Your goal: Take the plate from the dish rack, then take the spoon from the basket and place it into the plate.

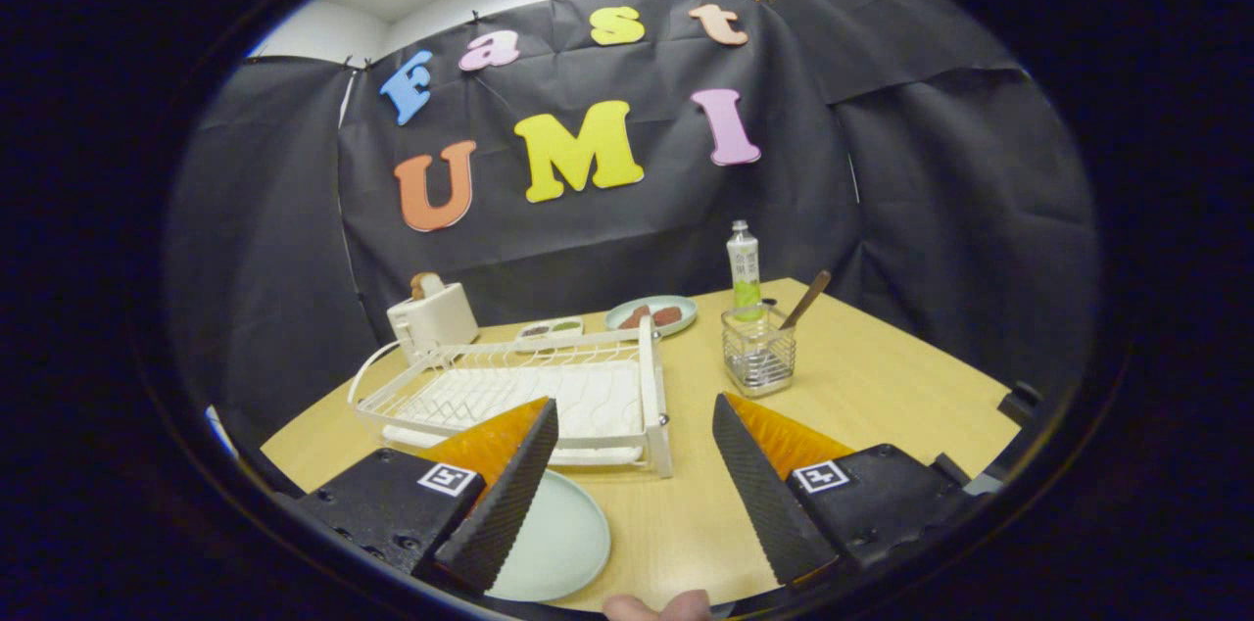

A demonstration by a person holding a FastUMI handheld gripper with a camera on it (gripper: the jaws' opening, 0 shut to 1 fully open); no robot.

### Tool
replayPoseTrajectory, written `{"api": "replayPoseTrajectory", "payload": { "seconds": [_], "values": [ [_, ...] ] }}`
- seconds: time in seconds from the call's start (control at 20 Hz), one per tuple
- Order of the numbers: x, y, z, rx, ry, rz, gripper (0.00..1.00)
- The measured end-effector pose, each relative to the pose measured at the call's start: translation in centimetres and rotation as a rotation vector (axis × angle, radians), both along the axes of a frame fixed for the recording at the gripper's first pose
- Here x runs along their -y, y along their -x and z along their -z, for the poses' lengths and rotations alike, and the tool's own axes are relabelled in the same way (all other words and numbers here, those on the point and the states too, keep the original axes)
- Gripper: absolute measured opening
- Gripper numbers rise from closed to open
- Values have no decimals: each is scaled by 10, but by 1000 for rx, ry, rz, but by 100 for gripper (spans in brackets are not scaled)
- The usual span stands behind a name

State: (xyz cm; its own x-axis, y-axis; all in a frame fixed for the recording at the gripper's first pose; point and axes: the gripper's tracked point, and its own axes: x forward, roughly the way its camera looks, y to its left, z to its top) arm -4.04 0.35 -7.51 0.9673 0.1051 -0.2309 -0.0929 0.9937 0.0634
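Gripper view: tongs (635, 415) apart, plate (558, 543) flat by their left finger, spoon (805, 300) beyond

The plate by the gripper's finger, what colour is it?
The plate is pale mint green, seen in the gripper view.

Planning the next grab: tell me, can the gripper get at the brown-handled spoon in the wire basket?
Probably yes: the gripper is open, and the spoon stands in the basket beyond its fingers across bare table.
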Motion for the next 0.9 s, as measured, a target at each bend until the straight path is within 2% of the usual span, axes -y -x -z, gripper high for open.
{"api": "replayPoseTrajectory", "payload": {
  "seconds": [0.2, 0.5, 0.9],
  "values": [
    [42, -17, -20, 28, -4, 49, 100],
    [107, -71, -30, 23, -8, 123, 100],
    [135, -163, -1, -52, -8, 112, 100]
  ]
}}
